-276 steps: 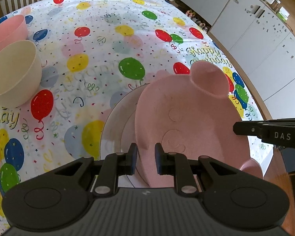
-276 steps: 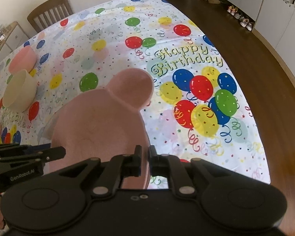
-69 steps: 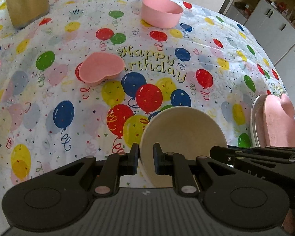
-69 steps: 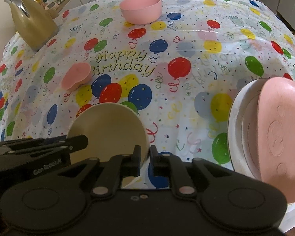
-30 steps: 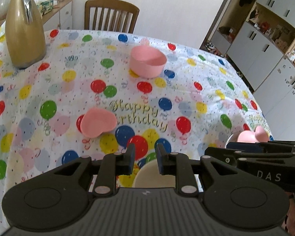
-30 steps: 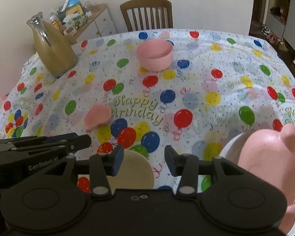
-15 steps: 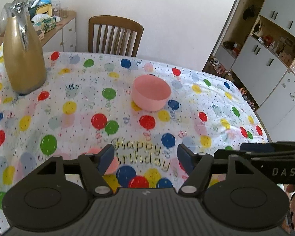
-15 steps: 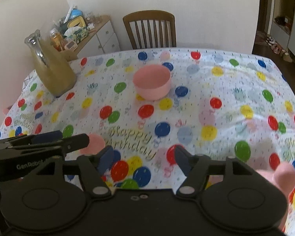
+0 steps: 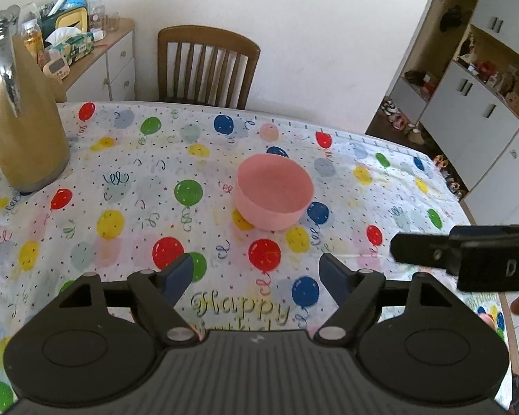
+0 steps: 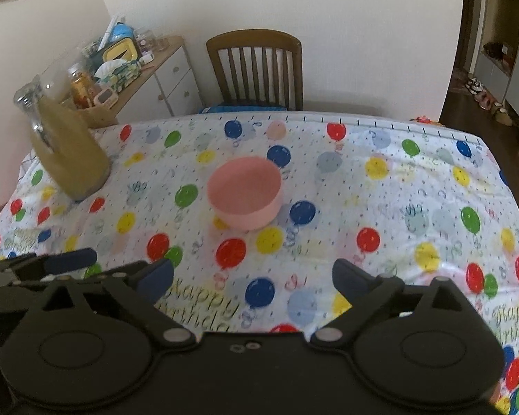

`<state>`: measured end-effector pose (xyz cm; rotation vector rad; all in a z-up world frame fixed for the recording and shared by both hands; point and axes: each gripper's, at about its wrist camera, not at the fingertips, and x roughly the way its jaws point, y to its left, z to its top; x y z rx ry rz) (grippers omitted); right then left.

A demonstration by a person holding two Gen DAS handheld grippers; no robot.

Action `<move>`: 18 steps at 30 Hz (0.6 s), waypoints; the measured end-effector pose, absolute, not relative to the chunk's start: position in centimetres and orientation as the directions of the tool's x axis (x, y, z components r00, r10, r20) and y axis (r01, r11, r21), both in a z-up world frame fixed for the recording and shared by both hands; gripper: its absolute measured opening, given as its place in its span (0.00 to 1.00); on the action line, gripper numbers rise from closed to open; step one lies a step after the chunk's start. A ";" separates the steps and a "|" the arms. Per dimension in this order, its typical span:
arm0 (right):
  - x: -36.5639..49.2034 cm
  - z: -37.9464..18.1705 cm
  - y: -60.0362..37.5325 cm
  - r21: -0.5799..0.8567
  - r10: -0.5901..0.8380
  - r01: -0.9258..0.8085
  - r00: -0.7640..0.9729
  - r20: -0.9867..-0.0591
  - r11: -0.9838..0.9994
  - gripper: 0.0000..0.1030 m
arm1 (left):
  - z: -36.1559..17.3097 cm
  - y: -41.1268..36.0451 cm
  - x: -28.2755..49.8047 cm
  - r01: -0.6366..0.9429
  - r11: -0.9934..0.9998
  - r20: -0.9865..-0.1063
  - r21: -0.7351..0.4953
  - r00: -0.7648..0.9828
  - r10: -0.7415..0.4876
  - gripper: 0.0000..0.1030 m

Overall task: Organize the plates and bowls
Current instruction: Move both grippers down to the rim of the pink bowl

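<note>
The round pink plastic bowl (image 9: pixel 274 196) sits upright and empty on the balloon-print bench (image 9: pixel 128 207), beyond both claws. The left claw (image 9: pixel 256 273) and right claw (image 10: pixel 252 278) are spreading wider, nothing between them. A gold jug (image 9: pixel 20 131) stands far left.

Pink bowl (image 9: pixel 273 192), plain and matte, no pattern. White tablecloth (image 9: pixel 128 186) strewn with balloons in red, blue, green, yellow and faded pink, with curling ribbon strings, tiny dark speckles and gold cursive "Happy Birthday" lettering. Gold-tan jug (image 9: pixel 19 131) with a shiny silver handle and top. Mid-brown wooden chair (image 9: pixel 206 65) with vertical slats. Black left gripper (image 9: pixel 256 271) and black right gripper (image 10: pixel 252 275), each with dark blue fingertip pads (image 9: pixel 180 271). Cream wall (image 9: pixel 294 34). White side cabinet (image 9: pixel 110 69) with a light wood top. Grey cupboard fronts (image 9: pixel 474 117) in pale wood frames.
</note>
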<state>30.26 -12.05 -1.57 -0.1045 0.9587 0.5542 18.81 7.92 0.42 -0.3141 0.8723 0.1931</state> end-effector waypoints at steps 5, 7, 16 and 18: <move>33.5 -1.9 -11.3 0.151 0.400 -0.499 0.441 -0.804 0.853 0.96 | -0.5 8.7 21.9 -0.318 0.929 -0.798 -0.186 0.601 0.046 0.77; 34.6 -2.2 -11.1 0.155 0.403 -0.501 0.436 -0.805 0.851 0.96 | -0.8 9.1 23.0 -0.333 0.924 -0.805 -0.189 0.591 0.048 0.77; 39.5 -4.6 -10.0 0.169 0.399 -0.502 0.396 -0.827 0.848 0.96 | -2.2 10.5 27.7 -0.372 0.910 -0.825 -0.181 0.561 0.065 0.77; 40.5 -5.1 -9.8 0.171 0.398 -0.499 0.392 -0.829 0.850 0.96 | -2.6 10.7 28.6 -0.375 0.911 -0.829 -0.172 0.555 0.072 0.77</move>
